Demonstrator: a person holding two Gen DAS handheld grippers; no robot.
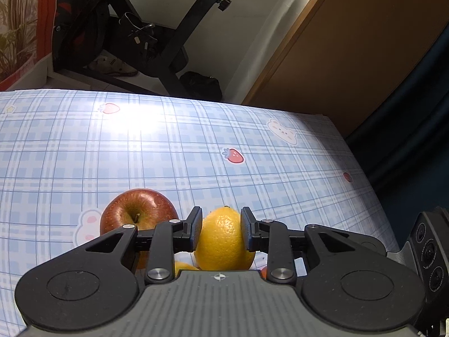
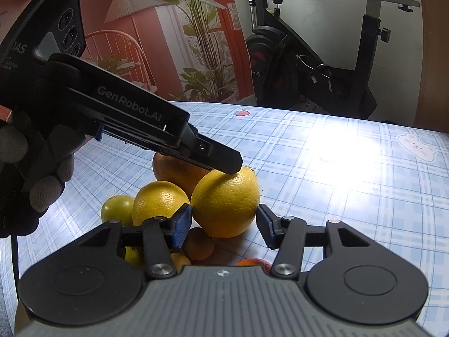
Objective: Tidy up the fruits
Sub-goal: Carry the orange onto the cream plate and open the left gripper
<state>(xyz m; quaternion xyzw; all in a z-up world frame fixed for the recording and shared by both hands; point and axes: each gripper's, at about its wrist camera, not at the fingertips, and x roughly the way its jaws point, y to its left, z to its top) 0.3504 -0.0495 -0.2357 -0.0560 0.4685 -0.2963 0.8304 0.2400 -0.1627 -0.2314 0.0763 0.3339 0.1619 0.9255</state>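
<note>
A large yellow citrus (image 1: 221, 241) stands on the blue plaid tablecloth (image 1: 196, 146). My left gripper (image 1: 221, 216) is shut on it, one pad pressed to each side. In the right wrist view the same citrus (image 2: 227, 196) shows with the left gripper (image 2: 231, 165) coming in from the left onto its top. My right gripper (image 2: 223, 210) is open around the near side of this fruit, with a small gap at the right pad. A red apple (image 1: 139, 210) sits just left of and behind the citrus.
Beside the held fruit lie a second yellow citrus (image 2: 160, 202), a greenish fruit (image 2: 116, 209), a small brown fruit (image 2: 199, 243) and an orange one (image 2: 254, 262). A gloved hand (image 2: 42, 191) holds the left gripper. An exercise bike (image 2: 308, 64) stands past the far table edge.
</note>
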